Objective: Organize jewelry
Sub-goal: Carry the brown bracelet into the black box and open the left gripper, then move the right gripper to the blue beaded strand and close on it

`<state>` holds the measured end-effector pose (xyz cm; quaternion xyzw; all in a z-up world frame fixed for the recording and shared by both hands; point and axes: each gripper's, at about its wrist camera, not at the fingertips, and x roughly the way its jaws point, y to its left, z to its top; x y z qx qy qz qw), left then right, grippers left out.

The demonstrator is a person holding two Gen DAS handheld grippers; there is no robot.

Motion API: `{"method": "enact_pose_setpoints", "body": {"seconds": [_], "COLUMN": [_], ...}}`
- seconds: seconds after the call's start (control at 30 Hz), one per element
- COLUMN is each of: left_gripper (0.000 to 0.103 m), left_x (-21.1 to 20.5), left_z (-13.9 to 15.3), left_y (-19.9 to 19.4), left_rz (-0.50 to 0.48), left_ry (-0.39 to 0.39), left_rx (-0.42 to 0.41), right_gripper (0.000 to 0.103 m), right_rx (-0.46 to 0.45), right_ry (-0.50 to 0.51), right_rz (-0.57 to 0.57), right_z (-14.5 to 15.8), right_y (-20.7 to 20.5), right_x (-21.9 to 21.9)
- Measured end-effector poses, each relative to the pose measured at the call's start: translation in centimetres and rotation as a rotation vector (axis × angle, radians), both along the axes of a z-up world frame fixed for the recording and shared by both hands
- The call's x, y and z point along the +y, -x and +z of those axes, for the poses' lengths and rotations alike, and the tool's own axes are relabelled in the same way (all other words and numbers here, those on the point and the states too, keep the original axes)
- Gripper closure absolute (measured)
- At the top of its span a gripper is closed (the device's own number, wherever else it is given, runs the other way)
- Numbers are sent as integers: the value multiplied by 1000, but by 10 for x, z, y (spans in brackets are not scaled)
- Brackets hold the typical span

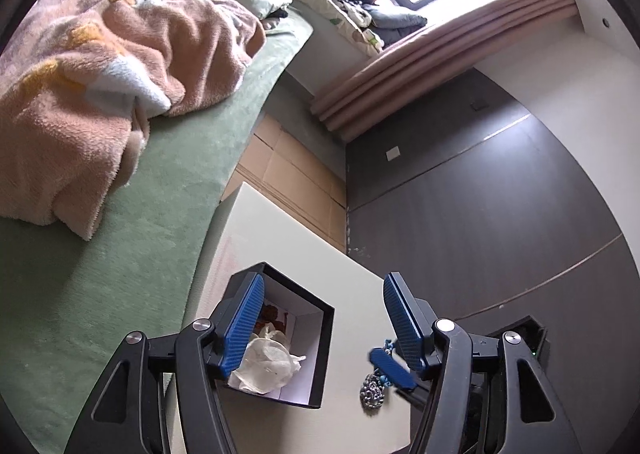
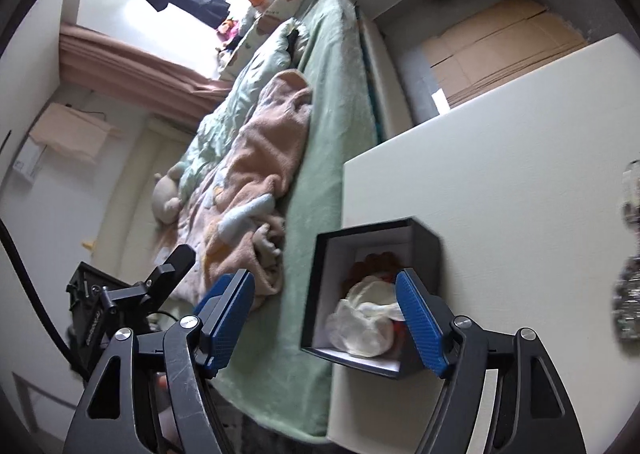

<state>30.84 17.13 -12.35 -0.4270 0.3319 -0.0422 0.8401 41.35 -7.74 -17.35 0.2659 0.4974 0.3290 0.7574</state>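
Note:
An open black box [image 1: 320, 338] with a white lining stands on the white table [image 1: 280, 222]. It holds a crumpled white wrapping [image 1: 268, 366] and something brown. My left gripper [image 1: 320, 306] is open above the table, its left finger over the box. A silver beaded jewelry piece with a blue part [image 1: 374, 390] lies on the table to the right of the box. In the right wrist view the box [image 2: 424, 242] sits at the table's edge, and my right gripper [image 2: 324, 310] is open, its right finger at the box's near side. Blurred silver jewelry [image 2: 628, 294] lies at the far right.
A bed with a green sheet [image 1: 132, 294] and a peach blanket [image 1: 100, 66] runs beside the table. Flat cardboard [image 1: 288, 174] lies on the floor beyond the table. A dark panelled wall [image 1: 480, 194] is to the right. A black device [image 2: 96, 318] sits left of my right gripper.

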Motion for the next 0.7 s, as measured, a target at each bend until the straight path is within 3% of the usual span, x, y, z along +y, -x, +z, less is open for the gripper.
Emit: {"method": "enact_pose_setpoints", "body": {"seconds": [0.2, 0.4, 0.7], "left_gripper": [40, 39, 39], "left_x": [-27, -70, -137], "left_z": [7, 13, 12], "left_y": [-14, -31, -65], "left_rz": [-57, -141, -268], "left_ry": [-49, -106, -195], "left_rx": [11, 31, 91], "right_gripper": [29, 29, 29], "right_rx": [-38, -22, 42], "right_ry": [98, 152, 140], "right_rz": [-67, -176, -359], "right_z": [19, 15, 0], "right_y": [5, 15, 29], "right_x": [-43, -102, -193]}}
